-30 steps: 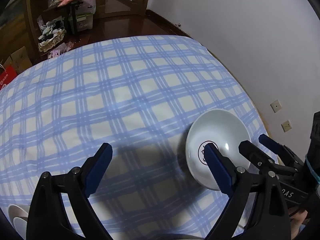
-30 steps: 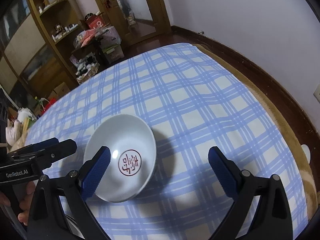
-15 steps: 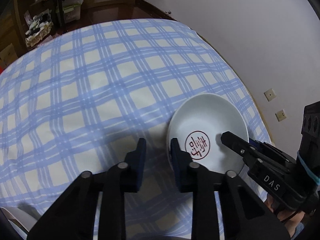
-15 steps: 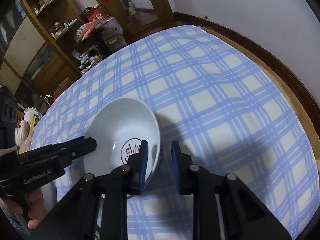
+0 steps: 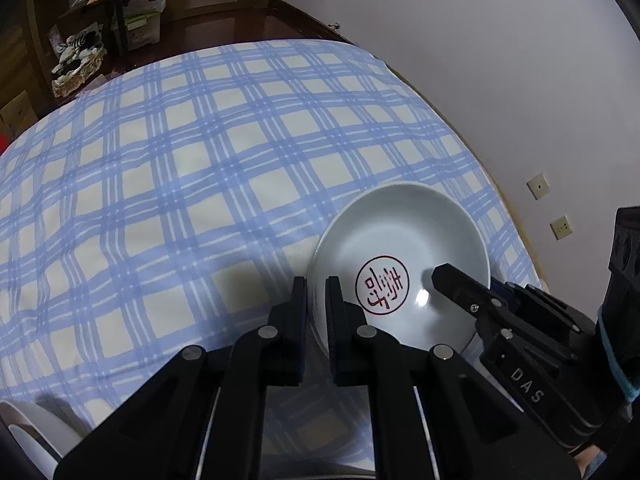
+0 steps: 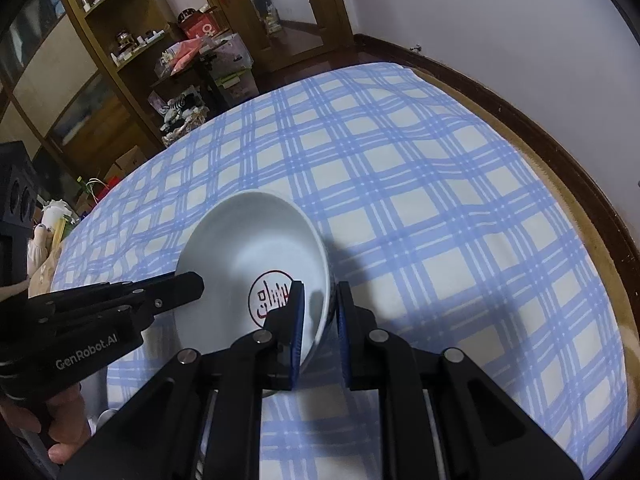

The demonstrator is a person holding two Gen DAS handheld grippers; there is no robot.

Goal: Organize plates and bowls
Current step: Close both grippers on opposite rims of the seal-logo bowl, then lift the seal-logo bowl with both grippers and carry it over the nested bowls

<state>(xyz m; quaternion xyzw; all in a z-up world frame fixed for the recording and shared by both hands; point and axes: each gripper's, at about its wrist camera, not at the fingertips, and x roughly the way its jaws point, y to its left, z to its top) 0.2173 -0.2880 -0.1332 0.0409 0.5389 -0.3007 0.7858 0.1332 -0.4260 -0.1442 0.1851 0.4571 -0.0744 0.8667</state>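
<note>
A white bowl (image 5: 400, 240) with a red seal mark inside sits on the blue checked tablecloth (image 5: 180, 168). My left gripper (image 5: 316, 300) is shut on the bowl's left rim, one finger inside and one outside. My right gripper (image 6: 320, 304) is shut on the bowl's right rim in the right wrist view, where the bowl (image 6: 248, 248) shows tilted a little. Each gripper shows in the other's view, the right one (image 5: 460, 280) and the left one (image 6: 188, 284).
More white dishes (image 5: 32, 436) lie at the lower left edge of the left wrist view. The table's right edge runs close to a white wall (image 5: 480, 60). Wooden shelves (image 6: 100, 60) with clutter stand beyond the table's far side.
Both grippers went from wide open to shut, each closing on one side of the bowl's rim. Both have moved in closer to the bowl.
</note>
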